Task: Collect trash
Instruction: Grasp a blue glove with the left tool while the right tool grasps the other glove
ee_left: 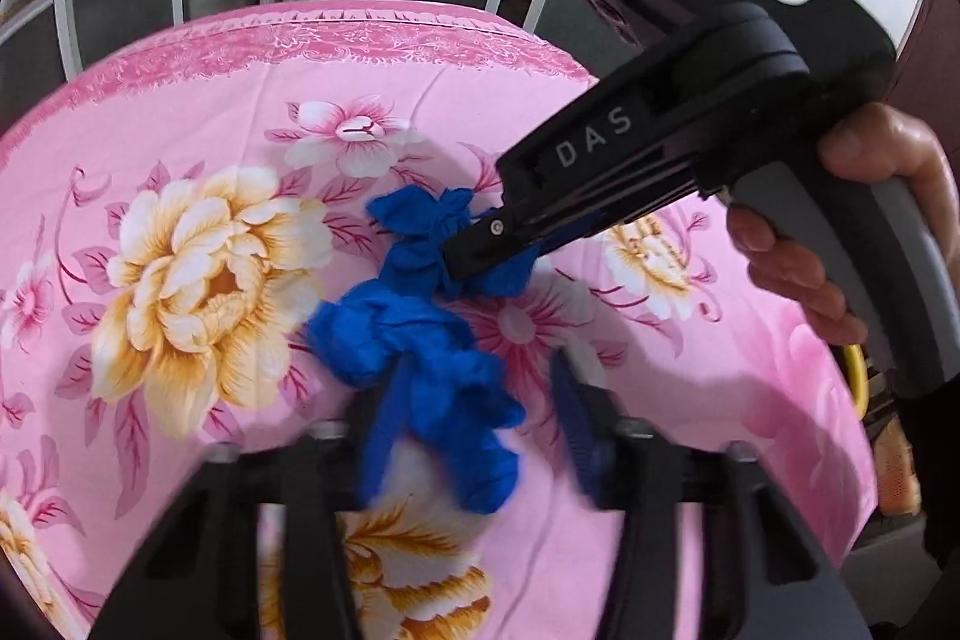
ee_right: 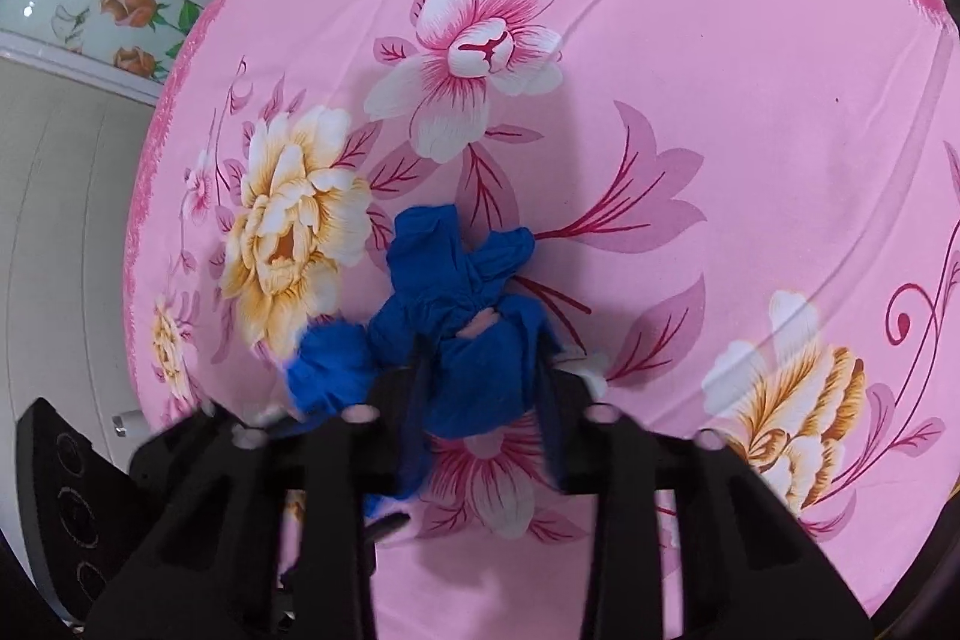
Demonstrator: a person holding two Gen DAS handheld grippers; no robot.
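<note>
Pink floral tablecloth [ee_left: 198, 100] covers the whole work surface; cabinets and a kitchen counter sit behind it.

Crumpled blue gloves [ee_left: 420, 340] lie mid-cloth, apparently two, bunched and touching.

Left gripper [ee_left: 474, 430]: fingers straddle the near glove. Left pad looks against the rubber; right pad [ee_left: 576, 430] shows a gap of cloth beside it. Blurred, so I cannot tell whether the clamp is made.

Right gripper [ee_right: 480, 394]: fingers drawn in on the far glove, blue folds bunched between them. From the left wrist view its tip [ee_left: 480, 250] sits just ahead of the left claw, pinching the upper wad. Reads as clamped.

Risks, judged:
- Gloves entangled; lifting apart could stretch one and snap it free.
- Thin, slippery rubber; a shallow pinch on a fold may slide out.
- Pads low to the surface could catch tablecloth and drag it.
- Claws crowded; tips may collide.
</note>
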